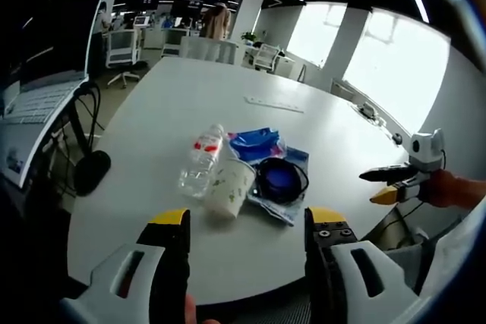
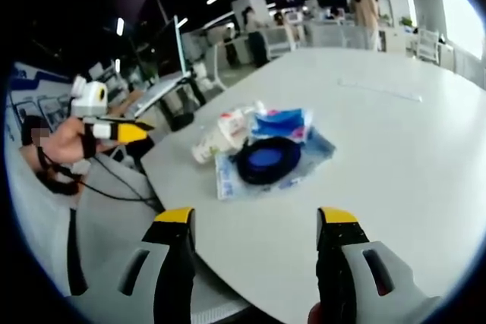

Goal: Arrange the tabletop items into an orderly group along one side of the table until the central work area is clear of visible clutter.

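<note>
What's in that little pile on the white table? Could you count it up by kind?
Clear plastic water bottle with red label: 1
White paper cup lying on its side: 1
Blue crumpled plastic bag: 1
Clear packet holding a dark coiled cable: 1
Total: 4

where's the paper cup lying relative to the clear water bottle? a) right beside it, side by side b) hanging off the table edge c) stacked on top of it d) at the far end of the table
a: in the left gripper view the pale paper cup lies on its side right next to the clear plastic water bottle with a red label, both on the white table beside the blue packets.
</note>
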Action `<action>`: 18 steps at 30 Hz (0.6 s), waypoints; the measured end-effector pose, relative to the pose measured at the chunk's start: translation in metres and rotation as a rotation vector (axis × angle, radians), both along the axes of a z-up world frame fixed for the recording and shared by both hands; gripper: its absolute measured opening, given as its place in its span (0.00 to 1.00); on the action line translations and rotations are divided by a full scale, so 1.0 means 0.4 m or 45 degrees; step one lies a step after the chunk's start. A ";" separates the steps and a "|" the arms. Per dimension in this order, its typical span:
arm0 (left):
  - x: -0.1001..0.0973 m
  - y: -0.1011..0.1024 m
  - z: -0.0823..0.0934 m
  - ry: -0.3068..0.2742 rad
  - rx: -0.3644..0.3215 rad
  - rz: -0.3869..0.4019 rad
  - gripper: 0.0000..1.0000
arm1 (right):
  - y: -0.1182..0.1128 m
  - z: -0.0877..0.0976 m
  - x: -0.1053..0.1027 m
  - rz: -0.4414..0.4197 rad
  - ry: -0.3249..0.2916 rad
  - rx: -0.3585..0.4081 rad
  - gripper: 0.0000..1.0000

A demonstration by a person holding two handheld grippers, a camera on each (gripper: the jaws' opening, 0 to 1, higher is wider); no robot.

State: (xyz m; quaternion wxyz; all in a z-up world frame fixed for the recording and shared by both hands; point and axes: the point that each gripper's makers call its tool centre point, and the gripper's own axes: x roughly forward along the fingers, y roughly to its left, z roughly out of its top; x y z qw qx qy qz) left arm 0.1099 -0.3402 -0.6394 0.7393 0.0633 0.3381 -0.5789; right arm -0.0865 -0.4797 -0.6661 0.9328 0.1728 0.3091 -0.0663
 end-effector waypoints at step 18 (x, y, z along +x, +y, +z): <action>0.028 -0.037 -0.004 -0.007 0.009 -0.022 0.58 | 0.006 -0.010 -0.021 -0.024 0.018 0.004 0.62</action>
